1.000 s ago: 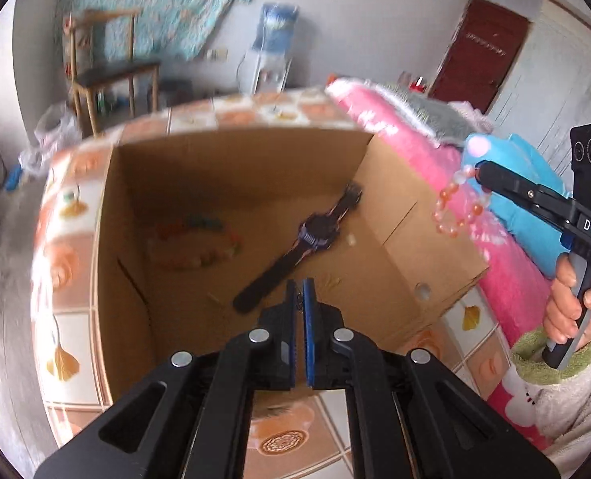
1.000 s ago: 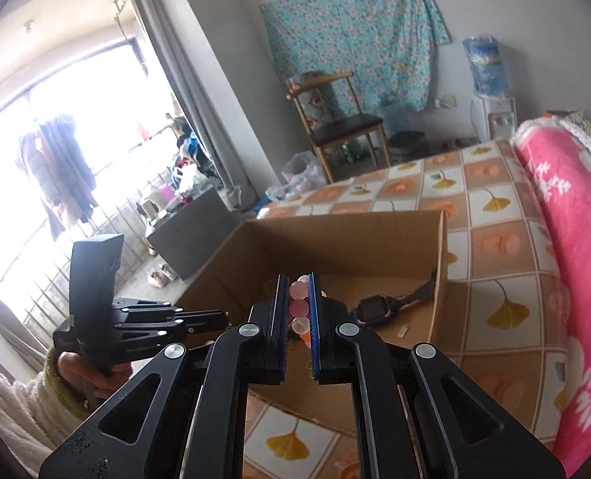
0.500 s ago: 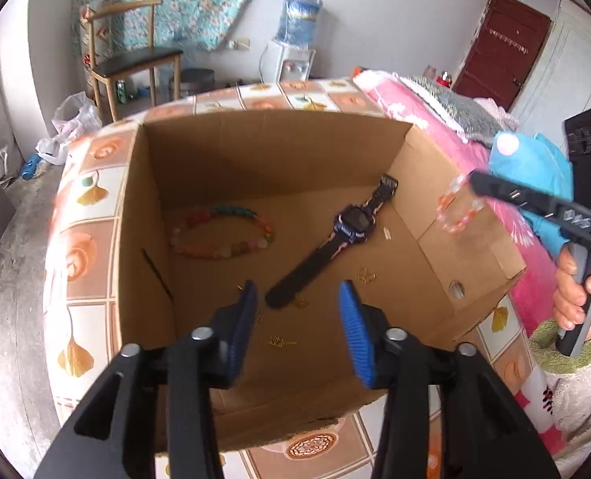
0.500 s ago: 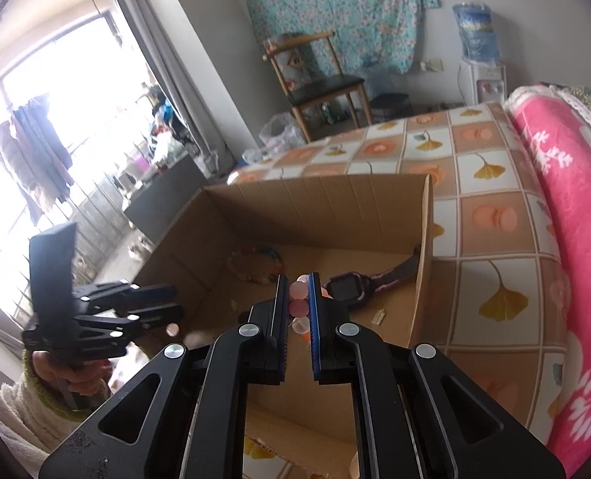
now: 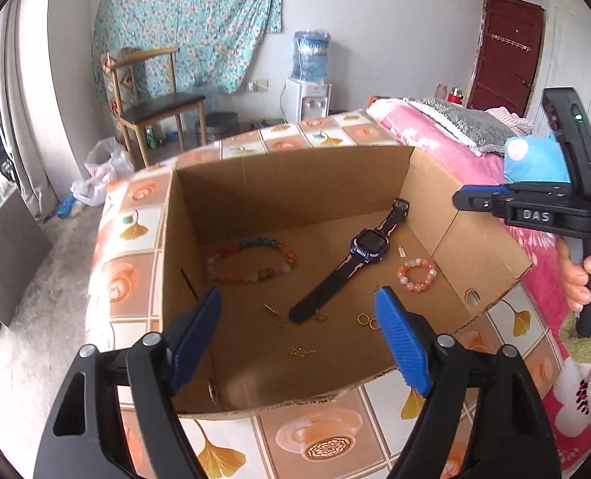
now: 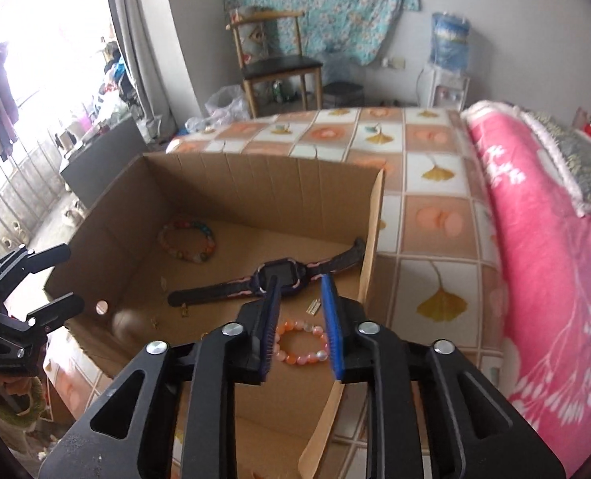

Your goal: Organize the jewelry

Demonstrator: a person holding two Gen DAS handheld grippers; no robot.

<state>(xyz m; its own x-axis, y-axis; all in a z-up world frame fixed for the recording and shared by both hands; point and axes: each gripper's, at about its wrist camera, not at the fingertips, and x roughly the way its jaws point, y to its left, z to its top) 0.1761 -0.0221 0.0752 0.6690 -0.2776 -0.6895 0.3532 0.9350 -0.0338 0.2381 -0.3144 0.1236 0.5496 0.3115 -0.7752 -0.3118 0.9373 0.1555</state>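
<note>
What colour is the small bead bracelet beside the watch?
Pink and orange bracelet, clearest in the right wrist view.

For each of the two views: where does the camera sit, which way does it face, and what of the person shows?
Left wrist: sits behind the left tool, looks down into the box from its near side; the right tool and hand show at right.
Right wrist: sits behind the right tool, over the pink bracelet; the left tool shows at left.
Shared: box, watch, both bracelets, chair.

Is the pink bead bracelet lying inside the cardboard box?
Yes, the pink bead bracelet lies on the floor of the cardboard box, beside the watch.
</note>
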